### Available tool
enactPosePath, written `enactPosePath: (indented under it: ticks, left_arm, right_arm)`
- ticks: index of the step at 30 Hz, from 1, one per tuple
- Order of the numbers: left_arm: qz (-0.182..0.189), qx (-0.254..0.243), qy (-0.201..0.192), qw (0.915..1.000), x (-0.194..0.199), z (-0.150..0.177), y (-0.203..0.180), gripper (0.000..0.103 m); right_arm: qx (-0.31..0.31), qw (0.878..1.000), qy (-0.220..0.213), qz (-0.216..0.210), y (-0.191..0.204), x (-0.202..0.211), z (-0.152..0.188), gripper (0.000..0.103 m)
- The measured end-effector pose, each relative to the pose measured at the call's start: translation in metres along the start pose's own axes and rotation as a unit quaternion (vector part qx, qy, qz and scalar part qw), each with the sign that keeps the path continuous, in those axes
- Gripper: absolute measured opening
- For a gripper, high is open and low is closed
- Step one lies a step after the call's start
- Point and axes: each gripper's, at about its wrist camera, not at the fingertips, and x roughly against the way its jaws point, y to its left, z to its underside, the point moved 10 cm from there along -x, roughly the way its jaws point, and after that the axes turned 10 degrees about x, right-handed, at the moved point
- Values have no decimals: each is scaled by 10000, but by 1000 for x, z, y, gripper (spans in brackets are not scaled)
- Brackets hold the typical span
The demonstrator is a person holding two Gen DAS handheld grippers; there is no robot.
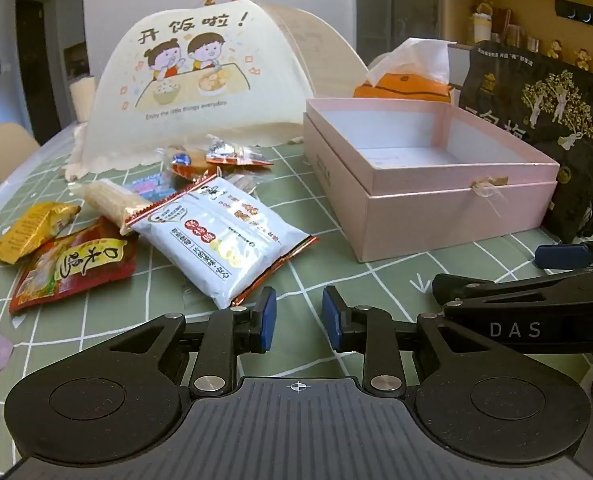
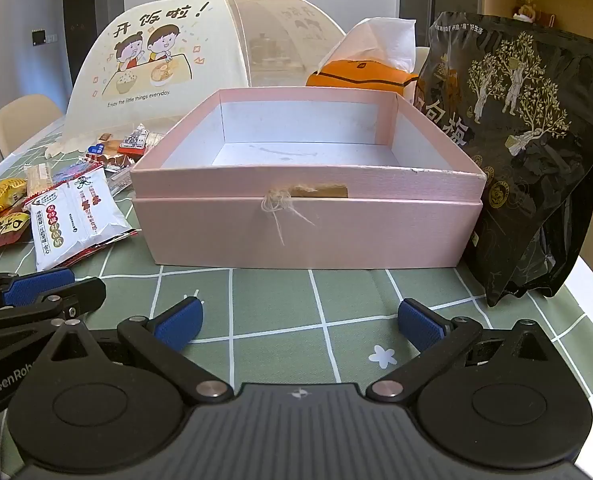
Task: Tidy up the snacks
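An open pink box (image 1: 448,204) (image 2: 308,224) stands empty on the green checked tablecloth. Left of it lies a pile of snack packets: a white packet (image 1: 220,240) (image 2: 72,216), a red packet (image 1: 72,268), a yellow packet (image 1: 32,228) and several small ones behind. My left gripper (image 1: 298,320) is open and empty, just short of the white packet's near corner. My right gripper (image 2: 300,322) is open wide and empty, low over the cloth in front of the box. A large black snack bag (image 2: 524,152) (image 1: 548,120) stands upright to the right of the box.
A cream mesh food cover (image 1: 200,80) (image 2: 168,64) stands behind the snacks. An orange tissue box (image 2: 360,74) sits behind the pink box. A beige chair (image 1: 0,156) is at the table's left edge. The table's right edge runs close past the black bag.
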Motion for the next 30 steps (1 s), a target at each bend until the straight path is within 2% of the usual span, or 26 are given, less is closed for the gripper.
enactPosePath:
  ticks: [8, 30]
  left_arm:
    - [28, 41, 8, 10000, -1, -1, 9, 31]
    - [9, 23, 3, 10000, 0, -1, 4, 31]
  right_arm:
    - [1, 10000, -4, 2, 0, 0, 0, 103]
    - [3, 10000, -6, 8, 0, 0, 0, 103]
